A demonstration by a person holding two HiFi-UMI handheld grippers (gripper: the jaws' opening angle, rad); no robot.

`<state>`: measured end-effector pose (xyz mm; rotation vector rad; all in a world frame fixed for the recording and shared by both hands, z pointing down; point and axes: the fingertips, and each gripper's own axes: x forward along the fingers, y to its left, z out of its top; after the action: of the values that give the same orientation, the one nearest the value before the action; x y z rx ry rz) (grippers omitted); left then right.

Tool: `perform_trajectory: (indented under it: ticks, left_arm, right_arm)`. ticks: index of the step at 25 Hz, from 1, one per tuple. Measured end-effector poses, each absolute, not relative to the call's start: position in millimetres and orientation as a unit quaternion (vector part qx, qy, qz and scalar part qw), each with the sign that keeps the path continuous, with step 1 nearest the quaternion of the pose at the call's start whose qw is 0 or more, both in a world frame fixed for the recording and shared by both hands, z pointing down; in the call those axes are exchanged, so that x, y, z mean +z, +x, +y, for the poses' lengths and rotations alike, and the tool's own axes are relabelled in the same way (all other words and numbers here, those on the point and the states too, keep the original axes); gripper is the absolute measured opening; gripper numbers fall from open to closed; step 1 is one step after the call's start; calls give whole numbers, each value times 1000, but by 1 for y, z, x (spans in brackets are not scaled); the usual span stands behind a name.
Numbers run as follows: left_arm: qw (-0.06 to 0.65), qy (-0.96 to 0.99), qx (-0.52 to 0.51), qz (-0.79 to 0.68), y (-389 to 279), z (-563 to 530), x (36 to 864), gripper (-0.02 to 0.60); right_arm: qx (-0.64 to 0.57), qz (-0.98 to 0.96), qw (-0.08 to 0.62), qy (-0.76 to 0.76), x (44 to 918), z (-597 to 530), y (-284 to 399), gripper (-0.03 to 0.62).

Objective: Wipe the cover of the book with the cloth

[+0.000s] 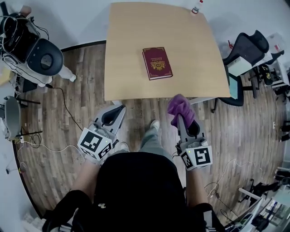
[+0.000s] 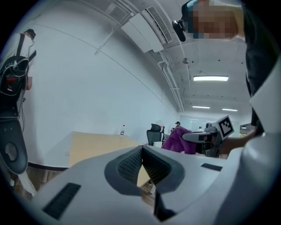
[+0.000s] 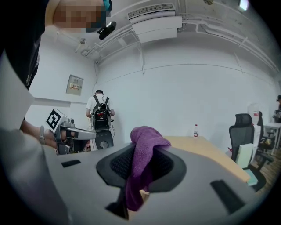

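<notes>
the right gripper (image 3: 141,163) has its jaws pinched on a purple cloth (image 3: 142,151), which bunches out above the tips and hangs in a tail below them. the left gripper (image 2: 142,163) has its jaws drawn together with nothing between them. both are held off the near edge of the table (image 1: 131,41), over the floor, not yet above the table. the book (image 1: 157,63) lies flat and closed around the middle of the table, dark red cover with a gold emblem facing up, well apart from both grippers. a small bottle (image 1: 195,8) stands at the table's far right corner (out of the way, i'd say), and a chair (image 1: 247,52) sits off the table's right side.

the cloth looks soft and floppy, so i'd guess only the bunched part will press on the cover. the book looks stiff, and probably light enough to slide on the smooth wood. the empty left gripper would likely do well pressing down on a corner while the cloth sweeps.
</notes>
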<state>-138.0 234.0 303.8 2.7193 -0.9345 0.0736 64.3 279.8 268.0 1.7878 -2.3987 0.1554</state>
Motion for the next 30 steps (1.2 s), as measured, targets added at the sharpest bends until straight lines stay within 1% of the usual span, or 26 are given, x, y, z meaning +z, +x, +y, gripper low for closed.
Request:
perform_trajectory:
  ticks: [10, 18, 24, 30]
  left_arm:
    - [129, 934, 44, -329, -52, 175, 300, 20]
    - [125, 922, 61, -361, 3, 142, 297, 20]
    - [124, 909, 72, -391, 36, 127, 301, 20]
    - [122, 902, 82, -406, 54, 122, 301, 20]
  right_arm:
    - [65, -805, 60, 587, 269, 212, 152, 86]
    - [90, -823, 47, 559, 279, 173, 209, 86]
    - [100, -842, 37, 529, 288, 149, 238, 86]
    - [115, -847, 25, 518, 293, 137, 257, 86]
